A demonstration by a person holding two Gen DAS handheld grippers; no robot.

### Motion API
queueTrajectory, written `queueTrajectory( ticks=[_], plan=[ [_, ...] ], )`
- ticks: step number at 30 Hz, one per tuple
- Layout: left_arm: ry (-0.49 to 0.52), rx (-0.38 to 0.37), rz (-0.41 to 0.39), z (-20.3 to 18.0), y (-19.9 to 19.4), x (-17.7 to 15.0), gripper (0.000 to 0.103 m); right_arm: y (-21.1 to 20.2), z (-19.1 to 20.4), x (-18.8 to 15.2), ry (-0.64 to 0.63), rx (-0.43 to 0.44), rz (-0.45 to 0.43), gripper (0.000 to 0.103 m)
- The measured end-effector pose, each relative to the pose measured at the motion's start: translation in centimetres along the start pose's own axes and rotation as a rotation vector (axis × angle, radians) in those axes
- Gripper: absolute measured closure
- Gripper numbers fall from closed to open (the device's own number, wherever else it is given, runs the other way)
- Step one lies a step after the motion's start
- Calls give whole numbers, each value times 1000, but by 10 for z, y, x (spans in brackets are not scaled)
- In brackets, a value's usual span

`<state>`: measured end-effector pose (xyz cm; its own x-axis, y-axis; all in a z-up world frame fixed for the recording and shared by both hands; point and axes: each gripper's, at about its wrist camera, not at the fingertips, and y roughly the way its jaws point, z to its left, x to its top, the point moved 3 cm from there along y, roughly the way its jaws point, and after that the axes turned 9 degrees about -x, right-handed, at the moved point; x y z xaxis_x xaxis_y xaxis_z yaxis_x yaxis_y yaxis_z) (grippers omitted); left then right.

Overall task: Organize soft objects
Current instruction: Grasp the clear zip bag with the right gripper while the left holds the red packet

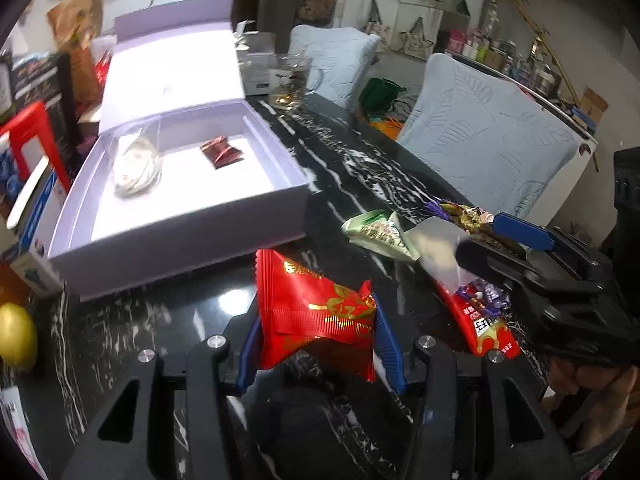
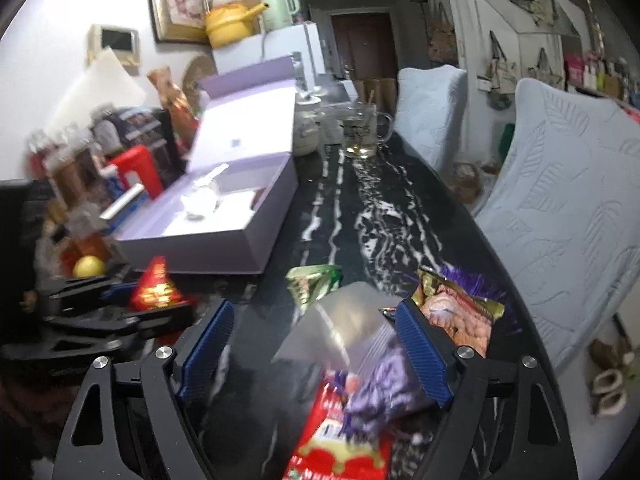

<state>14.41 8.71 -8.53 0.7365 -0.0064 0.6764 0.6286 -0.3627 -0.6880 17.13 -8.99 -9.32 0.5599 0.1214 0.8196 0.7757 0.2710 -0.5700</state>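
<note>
Left claw (image 1: pixel 318 334): clamped on red packet (image 1: pixel 316 316), above the counter (image 1: pixel 360 168).
Right claw (image 2: pixel 316 350): spread wide over snack bag (image 2: pixel 348 412).
Ahead-left: open box (image 1: pixel 180 236).
Beyond: green packet (image 1: pixel 378 232), glass mug (image 1: pixel 290 80).

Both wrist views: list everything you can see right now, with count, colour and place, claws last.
Box: 1, lilac, lid open, on the table's left part.
Clear packet: 1, whitish, inside the box, left.
Small wrapper: 1, dark red, inside the box, middle.
Red snack packet: 1, red and gold, between the left claw's fingers.
Green packet: 1, pale green, on the table right of the box.
Red-purple bag: 1, clear top, between the right claw's open fingers.
Gold packet: 1, gold with purple fringe, beyond the right claw.
Glass mug: 1, clear, far end of the table.
Lemon: 1, yellow, left table edge.
Table: 1, black marble.
Chair backs: 2, pale blue, right side.
Left claw: shut on the packet.
Right claw: open.
</note>
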Motion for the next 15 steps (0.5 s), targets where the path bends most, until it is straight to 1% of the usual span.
queueTrajectory(
  ticks=[2, 4, 6, 9, 10, 13, 15],
  plan=[
    [-18, -5, 3, 3, 1, -3, 54, 10, 2, 2, -4, -52, 17, 19],
    [-27, -8, 5, 5, 1, -6, 54, 19, 3, 3, -4, -70, 41, 19],
    [-29, -10, 7, 7, 1, -7, 54, 27, 2, 2, 5, -77, 62, 20],
    [-28, -8, 4, 9, -1, -7, 54, 41, -3, -2, 36, -67, 134, 27],
    [-28, -8, 4, 10, -2, -7, 54, 45, -5, -4, 47, -67, 148, 27],
    [-26, -7, 3, 9, -1, -7, 54, 43, -7, -5, 41, -74, 134, 36],
    [-29, -14, 6, 9, -1, -7, 54, 42, -6, -5, 42, -76, 128, 48]
  ],
)
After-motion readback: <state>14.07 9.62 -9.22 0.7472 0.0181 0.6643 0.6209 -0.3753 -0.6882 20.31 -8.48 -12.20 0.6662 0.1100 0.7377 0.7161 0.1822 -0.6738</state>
